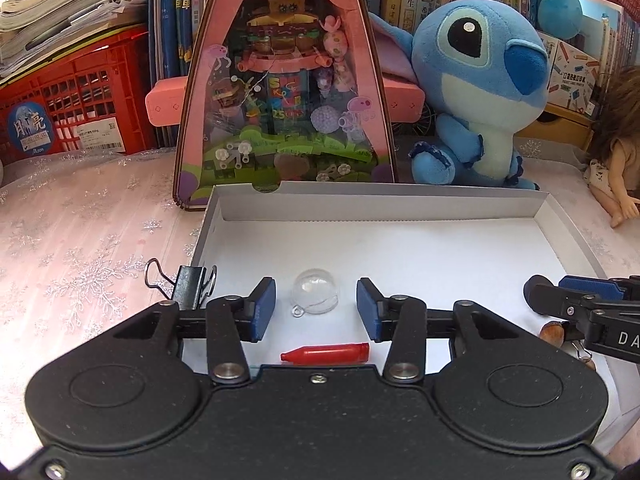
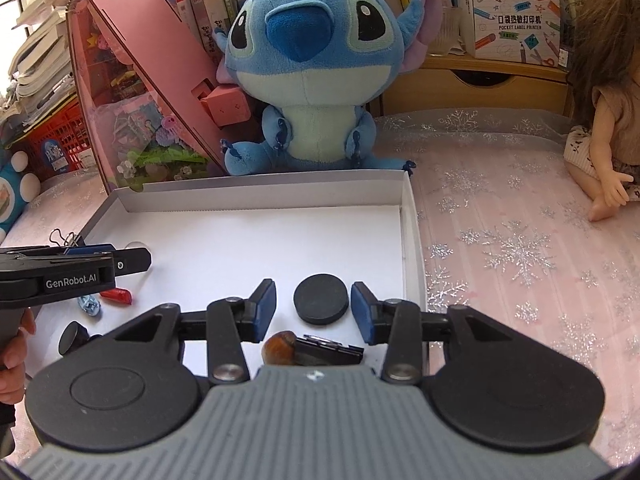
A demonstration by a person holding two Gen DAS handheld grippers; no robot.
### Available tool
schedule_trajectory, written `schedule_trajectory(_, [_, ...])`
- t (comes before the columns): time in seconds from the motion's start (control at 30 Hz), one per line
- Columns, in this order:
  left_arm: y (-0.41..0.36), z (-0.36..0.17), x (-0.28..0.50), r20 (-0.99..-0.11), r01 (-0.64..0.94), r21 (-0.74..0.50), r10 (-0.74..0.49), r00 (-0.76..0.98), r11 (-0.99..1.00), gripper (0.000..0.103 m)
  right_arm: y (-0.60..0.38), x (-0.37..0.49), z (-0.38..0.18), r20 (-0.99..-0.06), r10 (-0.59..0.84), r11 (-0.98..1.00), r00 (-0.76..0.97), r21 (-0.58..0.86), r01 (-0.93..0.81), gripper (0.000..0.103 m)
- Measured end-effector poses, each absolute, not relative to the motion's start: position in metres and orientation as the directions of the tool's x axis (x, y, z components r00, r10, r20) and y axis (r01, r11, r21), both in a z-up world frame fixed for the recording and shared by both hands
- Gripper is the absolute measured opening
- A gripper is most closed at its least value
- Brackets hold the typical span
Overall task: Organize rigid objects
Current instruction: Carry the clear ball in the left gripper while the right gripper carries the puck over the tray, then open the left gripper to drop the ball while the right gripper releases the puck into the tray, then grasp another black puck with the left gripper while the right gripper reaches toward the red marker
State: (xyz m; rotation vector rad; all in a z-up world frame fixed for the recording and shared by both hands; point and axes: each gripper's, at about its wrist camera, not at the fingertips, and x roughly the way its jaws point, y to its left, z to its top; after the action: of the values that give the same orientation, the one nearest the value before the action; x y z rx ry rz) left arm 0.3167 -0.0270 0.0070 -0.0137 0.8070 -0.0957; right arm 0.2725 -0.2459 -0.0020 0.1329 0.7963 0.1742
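Note:
A shallow white box (image 1: 380,202) lies on the table. My left gripper (image 1: 316,308) is open, its blue pads on either side of a clear plastic dome (image 1: 315,291) inside the box, not touching it. A red bullet-shaped piece (image 1: 326,353) lies just below. A black binder clip (image 1: 188,286) sits at the box's left edge. My right gripper (image 2: 313,306) is open around a black round disc (image 2: 321,299) in the box (image 2: 412,216). A brown nut-like piece (image 2: 279,346) and a black flat clip (image 2: 330,350) lie under it. The red piece (image 2: 117,295) and a light blue piece (image 2: 90,305) lie at the left.
A pink display case (image 1: 280,80) with toy bricks and a blue plush toy (image 1: 476,88) stand behind the box. A doll (image 2: 600,128) sits at the right. A red crate (image 1: 80,96), paper stacks and books fill the back. The tablecloth (image 2: 520,264) has snowflake prints.

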Motion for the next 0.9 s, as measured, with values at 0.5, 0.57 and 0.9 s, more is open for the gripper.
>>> schedule_trajectory(0.5, [-0.031,0.039,0.262,-0.647,0.136,0.008,-0.099,0.756,0.991,0.067,-0.245,0.215,0.025,-0.582,0.234,0.972,0.779,0.118,-0.204,0.075])
schedule_trajectory(0.57, [-0.029,0.045,0.251,-0.637,0.141,-0.003,-0.111,0.763,0.99,0.068,-0.245,0.204,0.028,-0.57,0.246,0.969,0.784,0.113,-0.222,0.077])
schedule_trajectory(0.9, [-0.027,0.059,0.186,-0.603,0.198,0.006,-0.155,0.782,0.98,0.071,-0.234,0.147,0.038,-0.53,0.294,0.946,0.795,0.044,-0.32,0.083])
